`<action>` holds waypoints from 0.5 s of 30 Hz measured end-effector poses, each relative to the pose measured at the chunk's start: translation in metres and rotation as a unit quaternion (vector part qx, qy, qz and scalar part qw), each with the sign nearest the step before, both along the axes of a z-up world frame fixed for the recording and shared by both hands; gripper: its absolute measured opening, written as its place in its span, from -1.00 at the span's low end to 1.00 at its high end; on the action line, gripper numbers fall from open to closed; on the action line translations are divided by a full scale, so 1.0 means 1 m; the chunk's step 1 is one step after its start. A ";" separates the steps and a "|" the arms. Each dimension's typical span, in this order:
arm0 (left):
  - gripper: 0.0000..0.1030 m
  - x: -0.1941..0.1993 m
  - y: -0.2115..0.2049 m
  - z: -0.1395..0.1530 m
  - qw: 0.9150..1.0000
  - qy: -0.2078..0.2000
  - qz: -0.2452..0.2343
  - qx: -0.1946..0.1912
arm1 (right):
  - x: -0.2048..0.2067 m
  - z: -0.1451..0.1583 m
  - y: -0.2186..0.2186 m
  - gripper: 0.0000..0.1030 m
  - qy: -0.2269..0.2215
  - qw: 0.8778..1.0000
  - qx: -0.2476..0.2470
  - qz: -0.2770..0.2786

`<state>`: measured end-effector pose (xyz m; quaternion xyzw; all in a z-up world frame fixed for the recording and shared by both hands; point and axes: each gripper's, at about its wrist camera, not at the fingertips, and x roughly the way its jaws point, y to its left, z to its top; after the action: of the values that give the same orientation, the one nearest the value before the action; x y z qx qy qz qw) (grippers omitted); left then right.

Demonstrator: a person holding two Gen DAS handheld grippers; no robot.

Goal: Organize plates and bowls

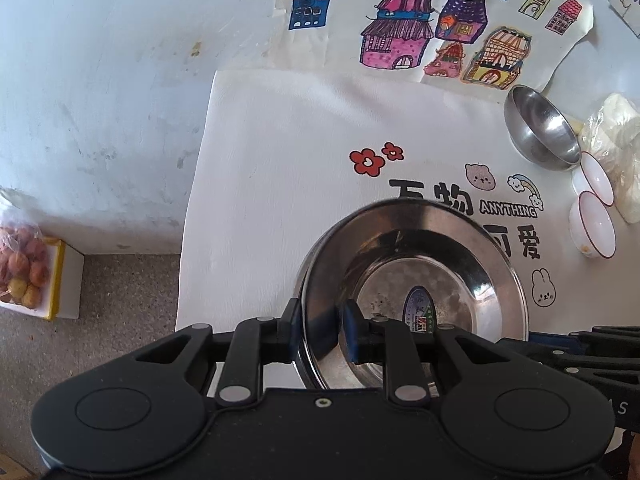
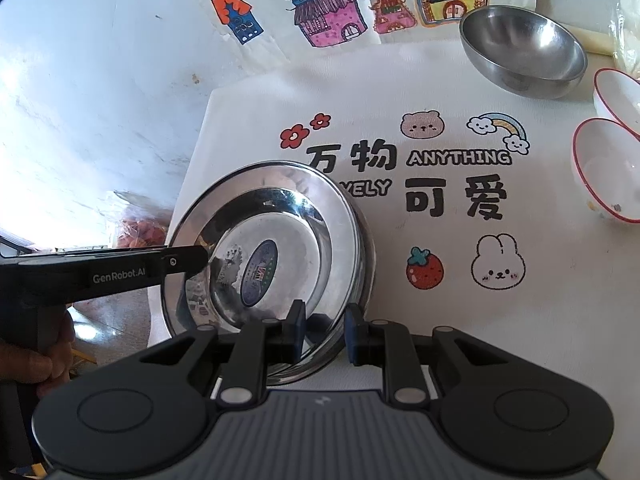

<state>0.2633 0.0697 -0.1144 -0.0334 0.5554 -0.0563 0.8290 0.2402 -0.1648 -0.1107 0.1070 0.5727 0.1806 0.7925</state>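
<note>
A stack of shiny steel plates (image 1: 420,280) with a blue oval sticker in the top one rests on the near left part of the white printed cloth (image 1: 280,152). My left gripper (image 1: 320,324) is shut on the stack's near rim, one pad outside and one inside. In the right wrist view the same plates (image 2: 272,240) sit in front of my right gripper (image 2: 325,332), which is shut on the near right rim. The left gripper (image 2: 198,257) reaches in from the left onto the rim. Both point steeply down.
A steel bowl (image 2: 524,50) stands at the back right, with two red-rimmed white bowls (image 2: 608,168) beside it and a plastic bag (image 1: 616,132) behind them. Children's house drawings (image 1: 400,32) lie at the back. A box of fruit (image 1: 24,276) sits on the floor, left. A hand (image 2: 36,360) holds the left gripper.
</note>
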 end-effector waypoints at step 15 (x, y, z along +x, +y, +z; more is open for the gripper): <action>-0.25 0.002 -0.016 0.007 1.000 -0.008 -0.016 0.004 | -0.001 0.003 -0.006 -0.46 -0.010 1.000 -0.005 -0.014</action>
<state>0.2653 0.0541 -0.1072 -0.0208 0.5492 -0.0674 0.8327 0.2391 -0.1709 -0.1073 0.1097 0.5642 0.1678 0.8009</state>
